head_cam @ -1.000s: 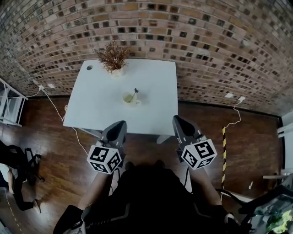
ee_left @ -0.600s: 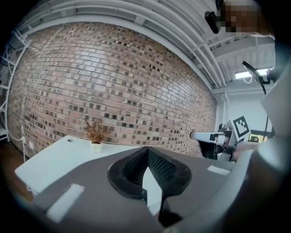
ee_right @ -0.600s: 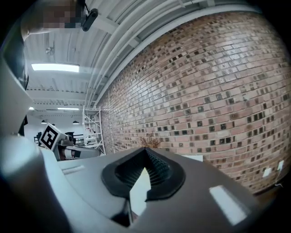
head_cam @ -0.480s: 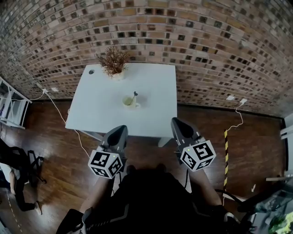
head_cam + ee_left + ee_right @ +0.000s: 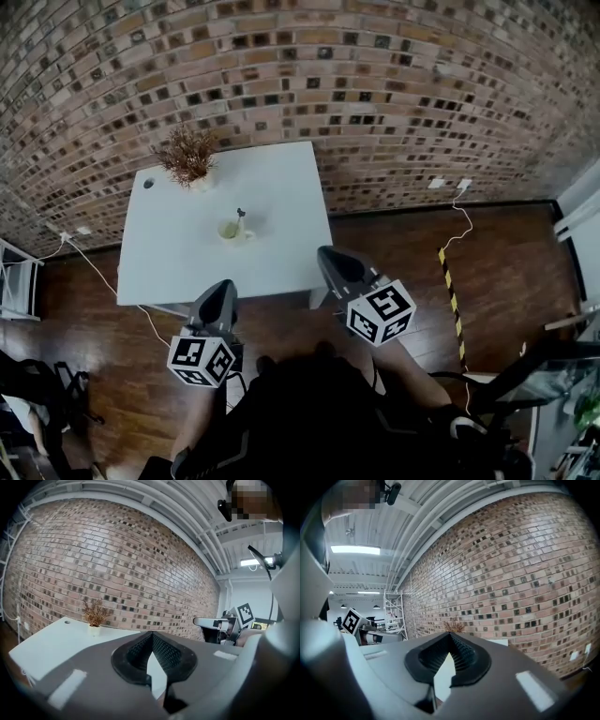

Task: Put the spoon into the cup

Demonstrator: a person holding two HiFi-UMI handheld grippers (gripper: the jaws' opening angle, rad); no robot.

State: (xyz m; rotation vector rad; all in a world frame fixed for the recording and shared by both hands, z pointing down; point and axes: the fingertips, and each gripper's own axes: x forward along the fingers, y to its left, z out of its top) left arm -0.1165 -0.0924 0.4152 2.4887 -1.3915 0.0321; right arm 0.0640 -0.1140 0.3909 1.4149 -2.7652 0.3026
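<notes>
Thin dark spoon point(image 5: 241, 217) stands in the round pale cup point(image 5: 228, 231), mid smooth white table point(image 5: 281, 197).
L gripper point(image 5: 221, 289) & R gripper point(image 5: 330, 255) short of table's near edge, ribbed black jaws pressed together, empty.

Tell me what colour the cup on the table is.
The cup is pale yellowish cream, clearest in the head view.

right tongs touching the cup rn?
Apart. The head view shows the right tongs at the near edge of the table, with bare tabletop between them and the cup.
</notes>
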